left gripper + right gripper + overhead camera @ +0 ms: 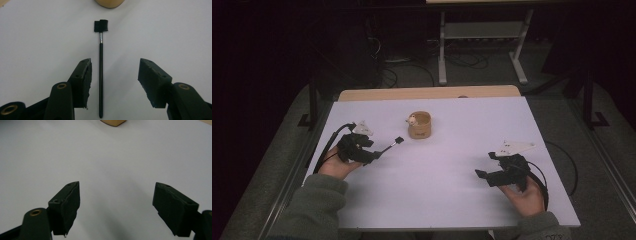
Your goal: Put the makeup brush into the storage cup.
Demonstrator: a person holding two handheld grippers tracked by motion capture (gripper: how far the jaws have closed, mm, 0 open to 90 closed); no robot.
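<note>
High view: small black brush [393,144] lying on the white table [452,200] toward its left edge, bristle head pointing at the wooden cup [419,125] near the far edge's middle. Left gripper [373,155] right at the handle end, so clearly the nearer of the two; right gripper [481,174] well apart, resting by the right edge, near corner side.

Left gripper view: brush [101,75] running straight away from the camera, long axis in line with the gripper's reach, handle end nearest, comb-like head farthest, just short of the cup's base [109,3]. Jaws partly spread, handle between them but closer to the left pad [85,82]; gap visible on both sides, so nothing gripped yet. Judged from this, a squeeze across the thin handle as the likely next move, with a small sideways shift to centre it.

Right gripper view: jaws wide apart, bare table [105,157] between them, corner of the cup [113,122] at the top edge. Idle, by the look of it.
</note>
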